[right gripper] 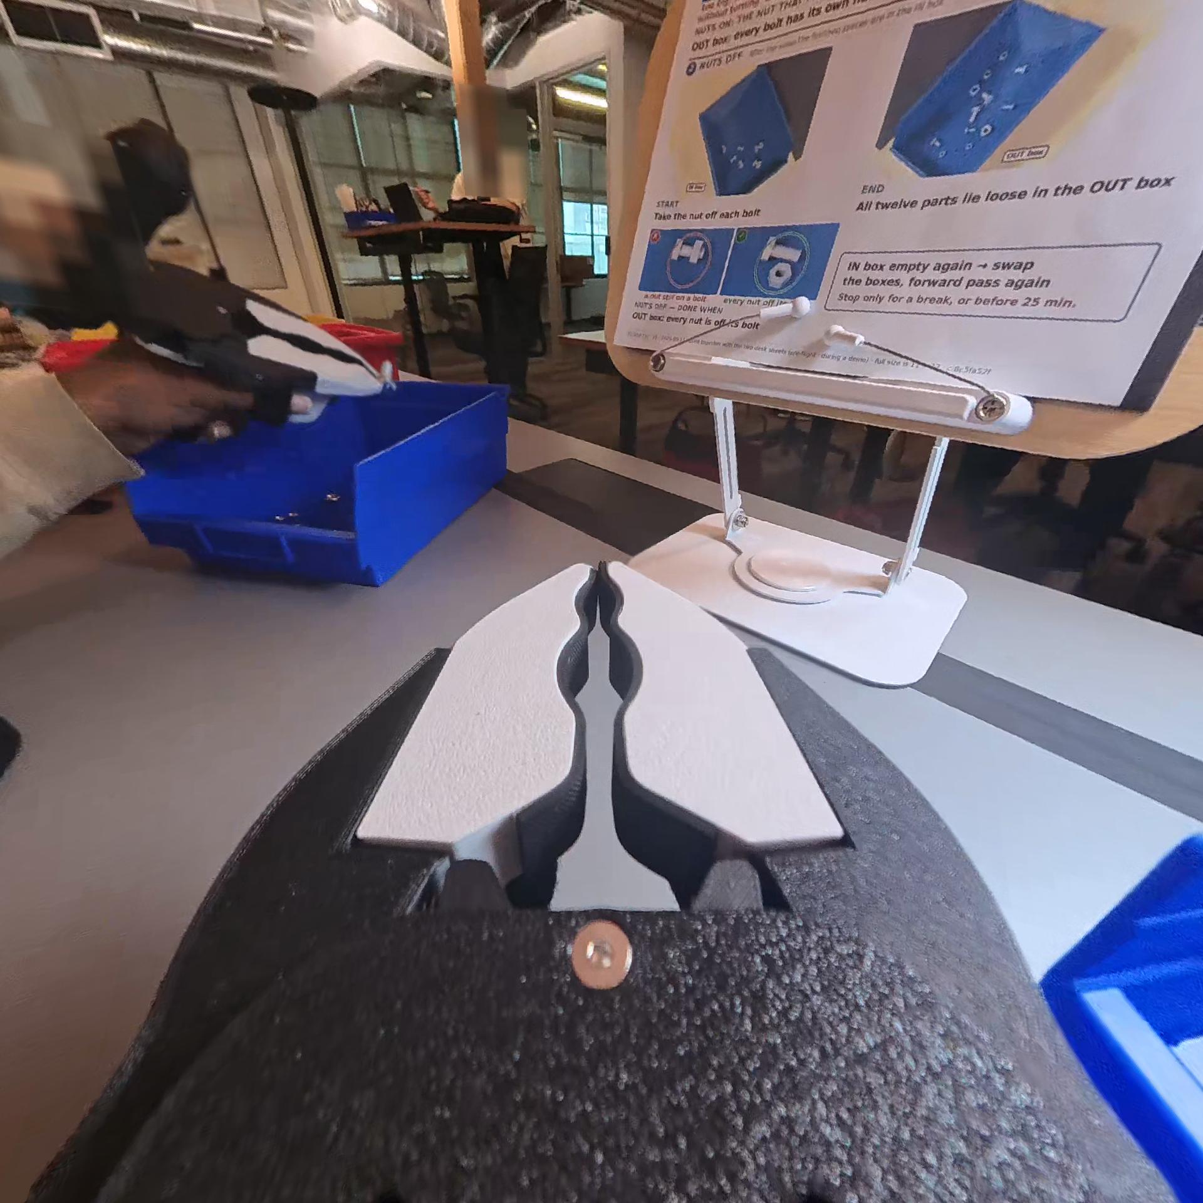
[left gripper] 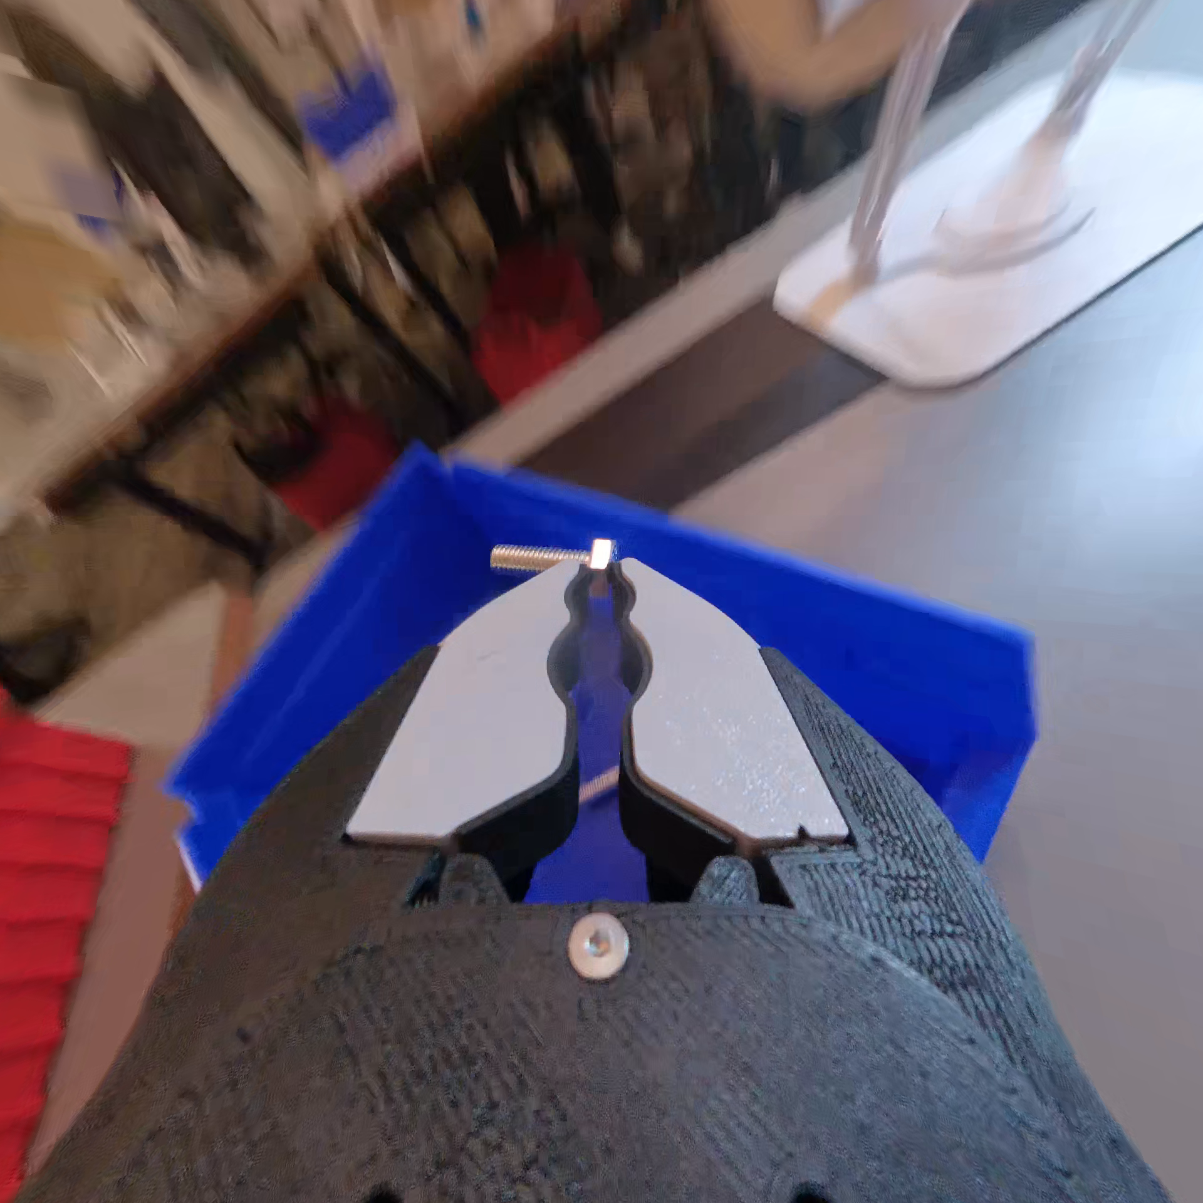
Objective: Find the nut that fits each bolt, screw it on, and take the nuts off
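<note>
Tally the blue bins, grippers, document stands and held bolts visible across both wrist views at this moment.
Blue bins: 2, one under the left gripper and one at the right wrist view's lower right edge
Grippers: 2, left gripper and right gripper
Document stands: 1, white stand
Held bolts: 1, bolt in the left gripper
Total: 6

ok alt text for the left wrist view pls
The left hand-held gripper pinches a small silver bolt by its head, threaded shank pointing left, above an open blue bin on a grey table. The background is motion-blurred.
</note>
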A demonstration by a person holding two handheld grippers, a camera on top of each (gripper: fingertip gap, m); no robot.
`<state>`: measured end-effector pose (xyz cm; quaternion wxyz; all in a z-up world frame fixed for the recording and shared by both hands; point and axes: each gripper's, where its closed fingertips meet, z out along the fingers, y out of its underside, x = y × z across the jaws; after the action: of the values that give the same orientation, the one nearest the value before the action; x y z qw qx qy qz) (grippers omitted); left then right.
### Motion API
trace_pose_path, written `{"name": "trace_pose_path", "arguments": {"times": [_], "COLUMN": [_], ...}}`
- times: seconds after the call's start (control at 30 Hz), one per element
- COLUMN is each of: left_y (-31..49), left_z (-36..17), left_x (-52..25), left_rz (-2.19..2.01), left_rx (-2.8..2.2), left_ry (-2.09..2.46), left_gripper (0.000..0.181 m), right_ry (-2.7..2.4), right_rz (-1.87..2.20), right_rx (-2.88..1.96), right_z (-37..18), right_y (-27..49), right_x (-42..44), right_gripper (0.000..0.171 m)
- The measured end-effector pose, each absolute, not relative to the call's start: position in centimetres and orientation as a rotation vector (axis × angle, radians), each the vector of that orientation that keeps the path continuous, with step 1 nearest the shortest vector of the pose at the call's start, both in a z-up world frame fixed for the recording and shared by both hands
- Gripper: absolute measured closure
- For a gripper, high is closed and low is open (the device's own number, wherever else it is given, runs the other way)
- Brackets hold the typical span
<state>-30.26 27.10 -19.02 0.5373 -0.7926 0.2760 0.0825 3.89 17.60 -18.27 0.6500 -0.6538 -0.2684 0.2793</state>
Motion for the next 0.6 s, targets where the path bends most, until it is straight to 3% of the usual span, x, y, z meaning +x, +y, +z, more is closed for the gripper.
{"name": "trace_pose_path", "arguments": {"times": [0.2,0.37,0.6], "left_y": [18.2,13.1,11.3], "left_z": [-7.8,-6.7,-8.6], "left_x": [-16.5,-5.4,0.4], "left_rz": [0.344,0.363,0.336], "left_rx": [-1.070,-0.699,-0.540], "left_ry": [0.863,1.030,1.136], "left_gripper": [0.174,0.175,0.175], "right_ry": [-0.773,-0.906,-0.999], "right_rz": [0.854,1.103,1.412], "right_rx": [-1.375,-1.238,-1.184], "right_z": [-14.5,-9.3,-9.1], "right_y": [13.5,12.0,10.7], "right_x": [-0.5,-3.2,-1.7], "right_gripper": [0.169,0.124,0.138]}}
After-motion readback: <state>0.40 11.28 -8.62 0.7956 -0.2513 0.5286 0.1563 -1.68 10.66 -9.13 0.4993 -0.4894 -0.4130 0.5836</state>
